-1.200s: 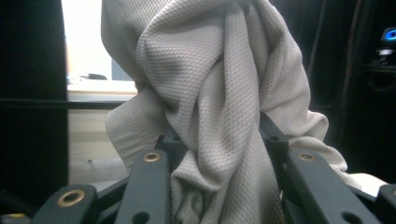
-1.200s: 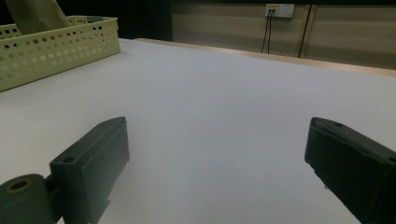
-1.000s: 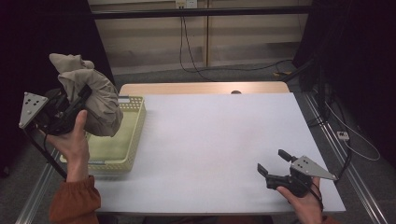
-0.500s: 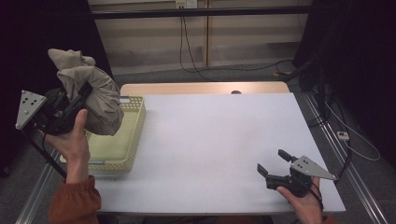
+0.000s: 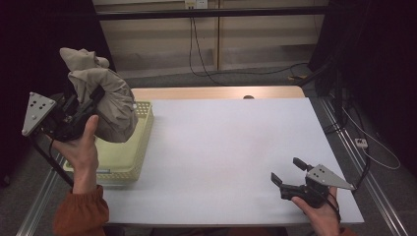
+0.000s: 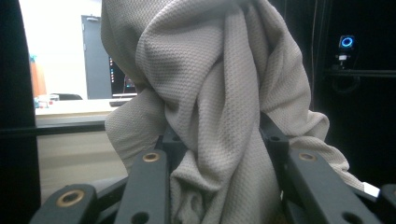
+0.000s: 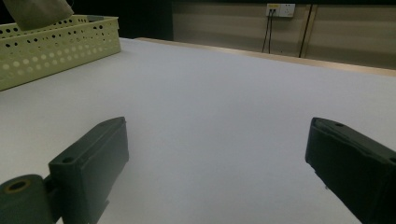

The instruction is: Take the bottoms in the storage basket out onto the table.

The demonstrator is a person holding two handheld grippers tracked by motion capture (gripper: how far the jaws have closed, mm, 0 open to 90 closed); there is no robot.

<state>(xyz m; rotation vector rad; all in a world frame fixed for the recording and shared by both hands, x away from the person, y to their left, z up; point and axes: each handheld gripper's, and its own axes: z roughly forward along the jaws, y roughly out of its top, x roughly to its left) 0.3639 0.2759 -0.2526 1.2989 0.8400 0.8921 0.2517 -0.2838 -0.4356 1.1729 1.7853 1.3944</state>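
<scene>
High view: left gripper (image 5: 91, 101) clamps the beige cloth (image 5: 105, 101) above the basket (image 5: 140, 142) at the desk's left edge; right gripper (image 5: 290, 173) rests apart. Next, probably carrying it clear.

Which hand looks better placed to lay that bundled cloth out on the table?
Left: its hand-held gripper is shut on the beige cloth, above the basket. The right hand-held gripper rests open on the table.

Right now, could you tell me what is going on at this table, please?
A person's left tool is shut on a bunched beige knitted cloth, holding it in the air above the pale green perforated plastic basket at the table's left edge. The right tool rests open near the front right corner of the white table, holding nothing.
</scene>
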